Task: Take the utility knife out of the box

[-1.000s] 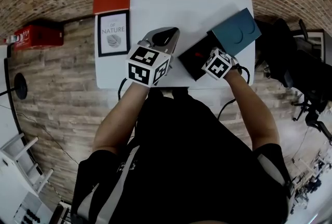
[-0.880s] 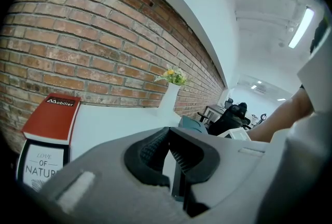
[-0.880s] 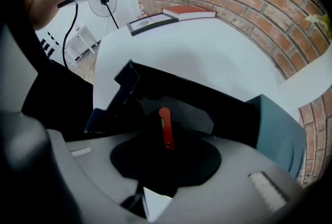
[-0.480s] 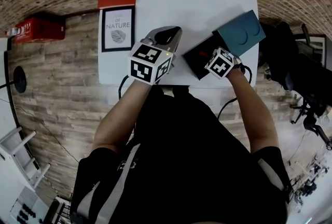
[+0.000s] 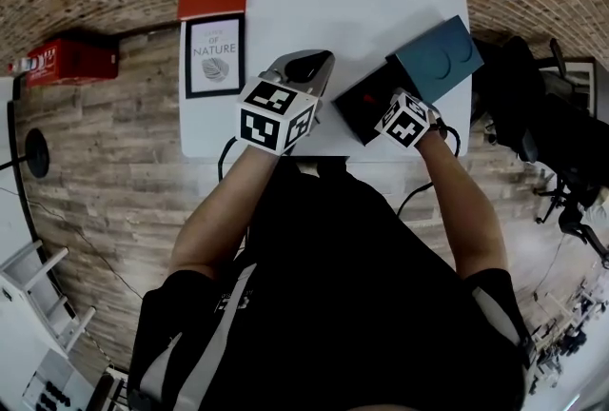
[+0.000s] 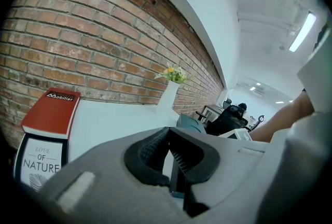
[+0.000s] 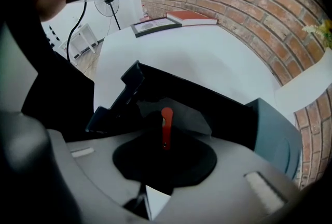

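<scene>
One utility knife (image 7: 166, 125) lies between the right hand-held gripper (image 7: 165, 151), jaws closing.

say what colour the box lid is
The lid is teal; head view shows it best.

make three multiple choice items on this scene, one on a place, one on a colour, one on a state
1. Where is the knife? A in the box; B on a book; C by a vase.
2. What colour is the box's lid? A red; B teal; C white.
3. The left gripper is: A open; B shut on the knife; C shut, empty.
Key: 1 A, the red knife shows inside the black box. 2 B, the lid beside the box is teal. 3 C, its jaws meet with nothing between them.
</scene>
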### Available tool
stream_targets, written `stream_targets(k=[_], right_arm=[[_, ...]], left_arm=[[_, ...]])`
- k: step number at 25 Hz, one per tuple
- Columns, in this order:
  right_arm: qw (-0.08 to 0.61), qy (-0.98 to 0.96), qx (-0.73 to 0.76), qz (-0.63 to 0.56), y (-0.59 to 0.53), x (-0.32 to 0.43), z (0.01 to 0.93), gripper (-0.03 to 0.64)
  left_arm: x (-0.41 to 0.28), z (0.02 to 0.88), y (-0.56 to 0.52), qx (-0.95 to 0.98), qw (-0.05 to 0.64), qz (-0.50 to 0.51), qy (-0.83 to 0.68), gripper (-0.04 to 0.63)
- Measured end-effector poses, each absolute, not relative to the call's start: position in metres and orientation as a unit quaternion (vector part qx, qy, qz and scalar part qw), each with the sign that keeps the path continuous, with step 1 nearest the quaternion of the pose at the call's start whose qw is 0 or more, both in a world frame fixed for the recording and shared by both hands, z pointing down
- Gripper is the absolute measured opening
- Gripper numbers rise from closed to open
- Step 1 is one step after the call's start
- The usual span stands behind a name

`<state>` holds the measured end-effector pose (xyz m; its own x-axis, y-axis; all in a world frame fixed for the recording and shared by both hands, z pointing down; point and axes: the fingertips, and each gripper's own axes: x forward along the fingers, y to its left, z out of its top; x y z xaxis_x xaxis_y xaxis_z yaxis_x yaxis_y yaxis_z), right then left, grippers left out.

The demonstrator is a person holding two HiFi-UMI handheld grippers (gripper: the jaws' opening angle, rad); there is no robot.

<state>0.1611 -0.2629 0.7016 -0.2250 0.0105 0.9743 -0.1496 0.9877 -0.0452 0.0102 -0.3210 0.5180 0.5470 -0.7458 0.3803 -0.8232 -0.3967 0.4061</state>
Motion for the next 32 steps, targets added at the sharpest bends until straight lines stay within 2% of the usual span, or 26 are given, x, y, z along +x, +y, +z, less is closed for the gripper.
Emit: stream_targets(k=[18, 20, 29, 32], right_arm=[[0.526, -0.835, 0.124, 0.1, -0.292, 0.152, 0.628, 0.057], [0.515, -0.842, 0.132, 0.097, -0.296, 0.152, 0.617, 0.057], [0.457, -0.872, 0.163, 0.066, -0.311, 0.148, 0.563, 0.058], [0.437, -0.882, 0.171, 0.054, -0.314, 0.146, 0.546, 0.057]], left_arm=[[0.058, 0.529, -0.329, 0.865, 0.29, 0.11, -0.395, 0.008], [0.068, 0.529, -0.33, 0.873, 0.29, 0.115, -0.376, 0.051], [0.109, 0.522, -0.334, 0.894, 0.315, 0.109, -0.299, 0.11], [0.118, 0.515, -0.337, 0.9, 0.314, 0.103, -0.284, 0.112]])
